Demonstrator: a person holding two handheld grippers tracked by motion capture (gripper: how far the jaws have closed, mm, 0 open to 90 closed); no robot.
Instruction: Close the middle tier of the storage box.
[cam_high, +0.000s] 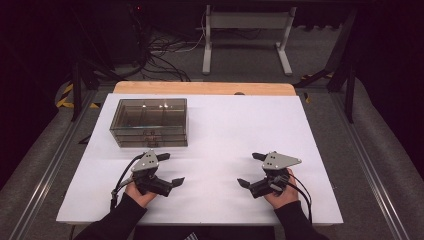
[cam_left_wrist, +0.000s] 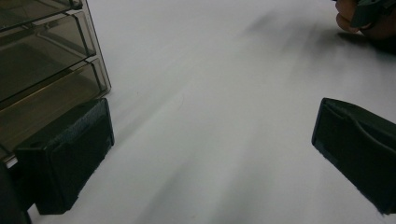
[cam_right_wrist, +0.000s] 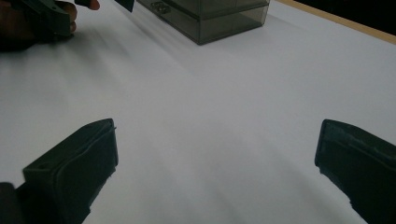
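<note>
On the white tabletop (cam_high: 225, 135), toward its far left, sits a smoky translucent drawer box (cam_high: 150, 122); its drawers are shut, and whether they hold anything cannot be told. Just in front of the box the left gripper (cam_high: 168, 169) rests with jaws spread wide, holding nothing. Well to the right of the box, the right gripper (cam_high: 251, 169) is equally wide and bare. Beyond the box, a wooden edge (cam_high: 205, 88), then grey floor with cables (cam_high: 160, 55).

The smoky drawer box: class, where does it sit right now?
In the high view the drawer box stands on the far left of the white table, just beyond the open left gripper.
</note>
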